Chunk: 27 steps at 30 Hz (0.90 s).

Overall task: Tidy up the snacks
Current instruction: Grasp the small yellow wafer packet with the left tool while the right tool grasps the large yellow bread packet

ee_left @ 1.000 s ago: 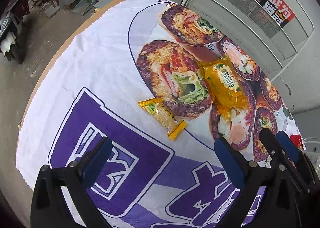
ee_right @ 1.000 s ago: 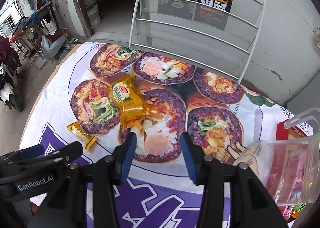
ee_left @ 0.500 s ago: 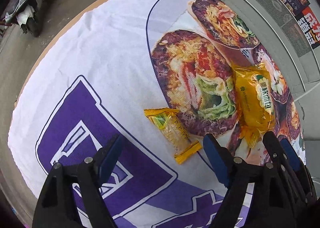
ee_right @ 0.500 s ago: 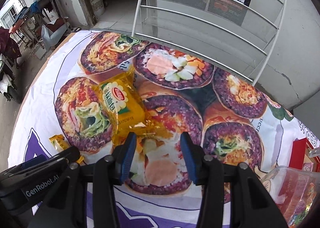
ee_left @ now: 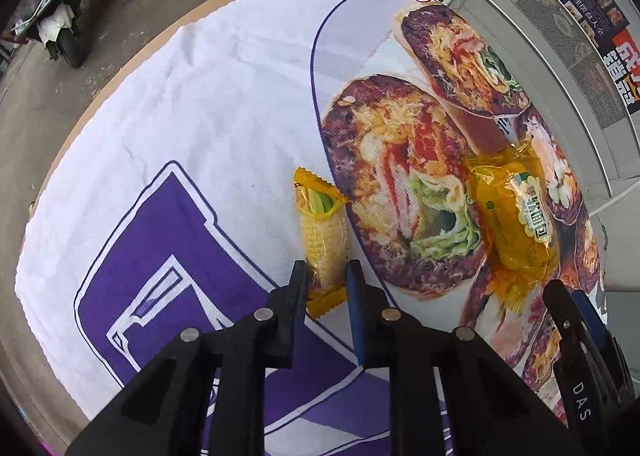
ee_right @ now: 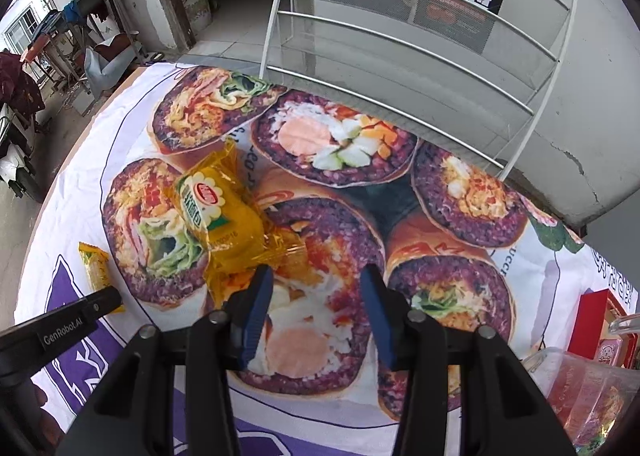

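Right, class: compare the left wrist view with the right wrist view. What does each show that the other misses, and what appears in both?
Only the left wrist view shows the left gripper shut on the small corn snack packet. Only the right wrist view shows the right gripper with jaws apart over the tablecloth, and the clear container of snacks. Both show the yellow bread packet and the white wire rack.

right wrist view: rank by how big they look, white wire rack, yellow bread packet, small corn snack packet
1. white wire rack
2. yellow bread packet
3. small corn snack packet, partly hidden behind the left gripper, so its full size is unsure
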### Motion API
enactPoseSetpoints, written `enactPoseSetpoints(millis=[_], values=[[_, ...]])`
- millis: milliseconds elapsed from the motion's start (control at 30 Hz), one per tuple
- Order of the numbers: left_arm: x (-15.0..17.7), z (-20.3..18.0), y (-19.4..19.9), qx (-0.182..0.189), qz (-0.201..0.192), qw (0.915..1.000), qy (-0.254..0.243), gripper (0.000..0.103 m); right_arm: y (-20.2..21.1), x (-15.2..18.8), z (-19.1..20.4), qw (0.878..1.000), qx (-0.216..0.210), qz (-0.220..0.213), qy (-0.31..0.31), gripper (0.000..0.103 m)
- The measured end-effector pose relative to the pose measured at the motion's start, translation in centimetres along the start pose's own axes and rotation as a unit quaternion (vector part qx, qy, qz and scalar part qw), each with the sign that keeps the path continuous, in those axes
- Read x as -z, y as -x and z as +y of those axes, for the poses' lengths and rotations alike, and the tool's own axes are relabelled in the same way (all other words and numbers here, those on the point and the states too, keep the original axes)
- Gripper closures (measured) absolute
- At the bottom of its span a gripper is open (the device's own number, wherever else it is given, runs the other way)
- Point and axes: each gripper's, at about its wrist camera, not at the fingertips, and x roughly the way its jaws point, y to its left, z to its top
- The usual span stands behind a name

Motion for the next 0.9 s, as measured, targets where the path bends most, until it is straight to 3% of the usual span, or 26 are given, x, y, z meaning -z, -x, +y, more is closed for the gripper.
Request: enactPoseSetpoints(millis=[300, 500, 900], values=[[-1.6, 0.4, 1.8, 0.003, -0.022, 0.999, -0.04, 0.091, 0.2, -2.4, 3.4, 0.997, -0.048, -0.024, 0.058, 0.059], [-2.3, 0.1, 2.3, 0.004, -0.032, 0.9979, -0.057, 0.091, -1.2, -4.2, 5.0, 0.994, -0.074, -0.006, 0.08, 0.059], [-3.6, 0.8, 0.6, 0.038, -0.014, 0.9979, -0.05, 0.092, -4.8, -5.4, 7.2, 0.993, -0.057, 0.022, 0.101, 0.057]])
